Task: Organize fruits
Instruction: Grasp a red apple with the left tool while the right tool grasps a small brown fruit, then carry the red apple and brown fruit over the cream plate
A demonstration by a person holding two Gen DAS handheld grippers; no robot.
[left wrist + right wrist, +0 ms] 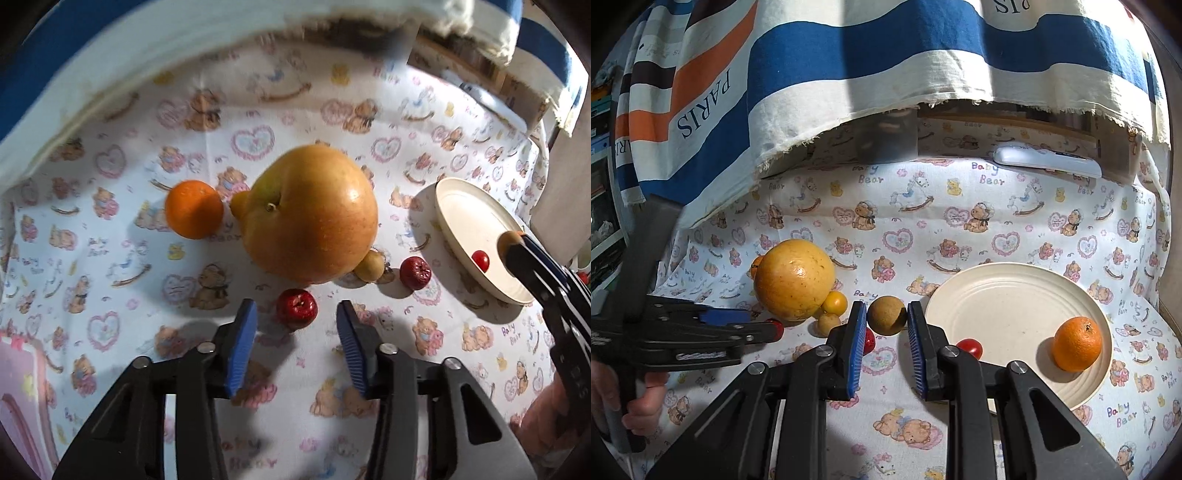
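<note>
Fruits were split between printed cloth (960, 206) and plate (1008, 299); a brown round fruit (886, 315), clenched in the right gripper (886, 321), could have slipped and rolled, while the unclenched left gripper (297, 321), straddling a small red fruit (296, 308), might have nudged it away.

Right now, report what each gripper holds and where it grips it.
The right gripper pinches a small brown round fruit by its two sides. The left gripper holds nothing; a small red fruit lies between its open fingers.
</note>
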